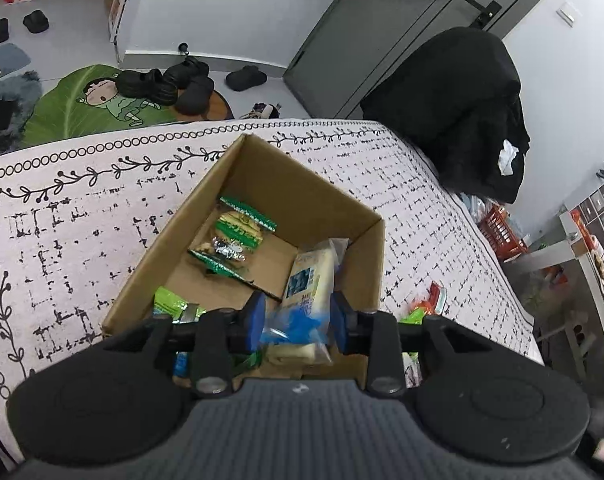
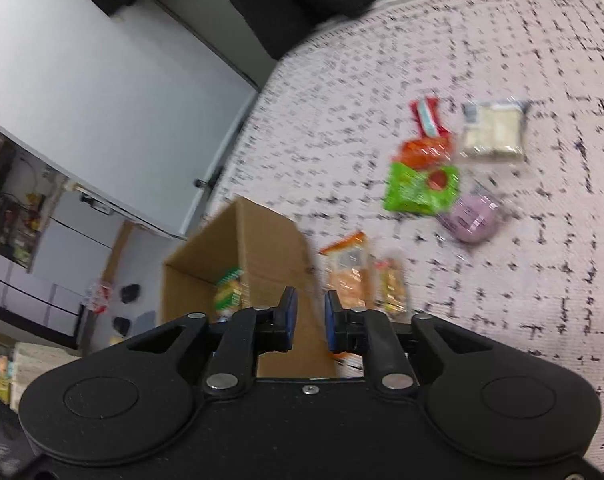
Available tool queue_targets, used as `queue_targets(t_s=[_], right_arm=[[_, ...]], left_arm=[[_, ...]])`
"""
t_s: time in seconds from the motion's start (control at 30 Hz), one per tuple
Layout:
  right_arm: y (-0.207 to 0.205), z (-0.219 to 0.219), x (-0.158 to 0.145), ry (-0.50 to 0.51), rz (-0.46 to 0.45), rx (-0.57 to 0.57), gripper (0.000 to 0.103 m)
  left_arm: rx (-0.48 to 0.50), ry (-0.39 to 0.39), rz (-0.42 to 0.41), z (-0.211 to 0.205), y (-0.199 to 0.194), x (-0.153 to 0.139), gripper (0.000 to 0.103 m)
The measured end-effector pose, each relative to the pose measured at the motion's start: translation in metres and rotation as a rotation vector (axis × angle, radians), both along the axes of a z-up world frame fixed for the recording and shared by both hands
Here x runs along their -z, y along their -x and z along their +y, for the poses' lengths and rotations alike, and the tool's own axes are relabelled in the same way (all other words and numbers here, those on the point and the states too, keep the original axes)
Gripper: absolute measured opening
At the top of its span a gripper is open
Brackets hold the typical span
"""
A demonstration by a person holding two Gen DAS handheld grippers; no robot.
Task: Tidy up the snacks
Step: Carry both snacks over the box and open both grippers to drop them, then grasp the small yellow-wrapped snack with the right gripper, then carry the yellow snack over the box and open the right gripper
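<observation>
In the left wrist view my left gripper [image 1: 298, 316] is over the near part of an open cardboard box [image 1: 290, 184] on a patterned white cloth. Its blue pads flank a clear pack of pale yellow wafers [image 1: 308, 280] with slack on both sides; the pack tilts down into the box. Green-striped snack packs [image 1: 238, 236] lie on the box floor. In the right wrist view my right gripper [image 2: 309, 320] is open a little and empty, beside the box [image 2: 258, 248]. Loose snacks lie on the cloth: green pack [image 2: 420, 190], purple pack [image 2: 472, 218], pale cracker pack [image 2: 494, 132], orange packs [image 2: 350, 272].
The box stands on a bed-like surface [image 1: 82, 208] whose far edge drops to a floor with shoes [image 1: 182, 84] and a green mat [image 1: 82, 108]. A chair draped in black cloth [image 1: 458, 112] stands at the far right corner. A red basket [image 1: 502, 232] is beyond the right edge.
</observation>
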State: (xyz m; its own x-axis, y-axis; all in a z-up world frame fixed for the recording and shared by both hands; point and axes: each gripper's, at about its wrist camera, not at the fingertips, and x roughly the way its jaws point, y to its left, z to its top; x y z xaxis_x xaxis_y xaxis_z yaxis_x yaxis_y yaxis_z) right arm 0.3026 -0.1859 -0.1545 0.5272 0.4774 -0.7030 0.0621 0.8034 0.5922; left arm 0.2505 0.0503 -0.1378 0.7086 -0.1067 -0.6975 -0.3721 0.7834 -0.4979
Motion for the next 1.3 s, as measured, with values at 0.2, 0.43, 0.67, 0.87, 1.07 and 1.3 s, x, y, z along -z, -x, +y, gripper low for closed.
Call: queue_targets(t_s=[0.2, 0.43, 0.67, 0.87, 1.07, 1.3], right_arm=[[-0.01, 0.001, 0.017, 0.073, 0.006, 0.015, 0.034], [-0.022, 0.006, 0.037, 0.132, 0.025, -0.006, 0.034], [-0.025, 0.02, 0.053, 0.268, 0.025, -0.055, 0.034], [-0.02, 0.023, 0.051, 0.258, 0.014, -0.086, 0.018], [-0.014, 0.022, 0.024, 0.229, -0.054, -0.081, 0.017], [-0.012, 0.025, -0.015, 0.164, -0.143, -0.069, 0.017]], left_arm=[[-0.001, -0.013, 0.005, -0.003, -0.001, 0.001, 0.038], [-0.002, -0.049, 0.021, -0.007, -0.004, 0.004, 0.048], [-0.014, -0.052, 0.032, -0.007, -0.005, 0.008, 0.053], [-0.007, -0.043, 0.038, -0.006, -0.006, 0.009, 0.055], [-0.018, -0.035, 0.033, -0.004, -0.004, 0.006, 0.055], [-0.03, -0.033, 0.017, 0.0, 0.0, 0.0, 0.056]])
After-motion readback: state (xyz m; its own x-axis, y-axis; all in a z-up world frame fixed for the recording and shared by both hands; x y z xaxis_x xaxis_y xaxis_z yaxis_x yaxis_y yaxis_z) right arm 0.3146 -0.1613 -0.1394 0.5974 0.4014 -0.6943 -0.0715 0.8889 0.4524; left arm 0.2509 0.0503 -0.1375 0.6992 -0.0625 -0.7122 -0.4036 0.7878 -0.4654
